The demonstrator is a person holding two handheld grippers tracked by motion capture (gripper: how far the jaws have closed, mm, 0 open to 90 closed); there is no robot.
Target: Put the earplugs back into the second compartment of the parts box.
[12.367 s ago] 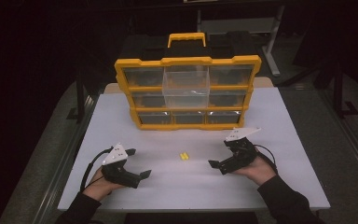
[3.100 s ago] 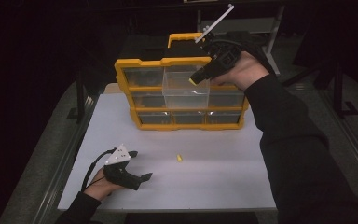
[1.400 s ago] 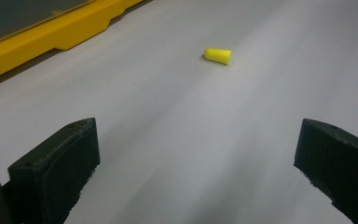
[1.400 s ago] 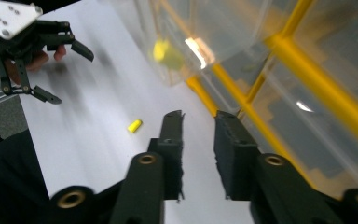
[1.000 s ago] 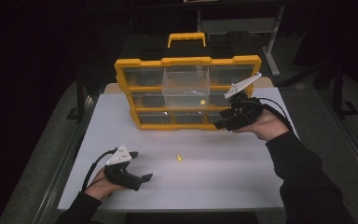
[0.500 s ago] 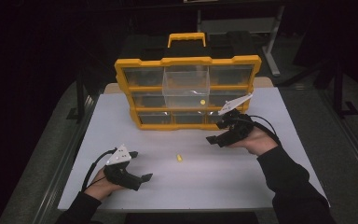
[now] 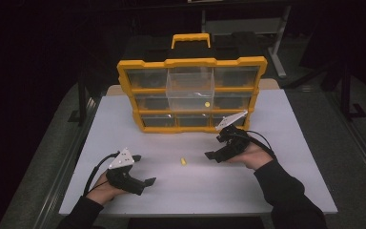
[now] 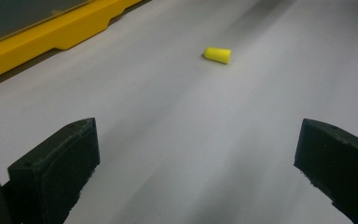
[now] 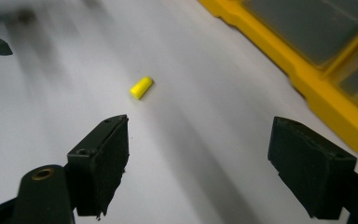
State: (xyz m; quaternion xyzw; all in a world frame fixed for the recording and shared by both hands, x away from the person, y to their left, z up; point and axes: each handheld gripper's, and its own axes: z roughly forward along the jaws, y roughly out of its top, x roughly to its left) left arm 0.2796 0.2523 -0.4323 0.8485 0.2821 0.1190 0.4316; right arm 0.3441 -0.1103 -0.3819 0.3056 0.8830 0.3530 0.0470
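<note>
— While one small yellow piece [image 7: 207, 103] is already seen lying inside the clear drawer [image 7: 190, 90] pulled out of the yellow organizer [image 7: 192, 94], how much of the sorting can be judged as done?

— Roughly half, it would seem. A second yellow piece [image 7: 183, 161] is left on the white table [image 7: 290, 191], well in front of the organizer and between the two hands. It has not been picked up yet.

— What is being done by the right gripper [image 7: 215, 153]?

— It is held low over the table, just to the side of the remaining piece, and is pointed toward it. Its jaws have just been opening, and in the right gripper view [image 9: 196, 168] they are seen spread wide with nothing between them; the piece [image 9: 141, 87] lies ahead of them, nearer the left jaw, untouched.

— And the left gripper [image 7: 145, 183]?

— It is rested on the table near the front edge, apart from the work. Its jaws are parted as well and nothing is held; in the left gripper view the piece [image 8: 217, 54] is seen farther off on the bare surface.

— So what is left?

— The piece must be closed upon, lifted and dropped into the open drawer beside the first. Whether the drawer is then to be pushed in cannot be told.
</note>
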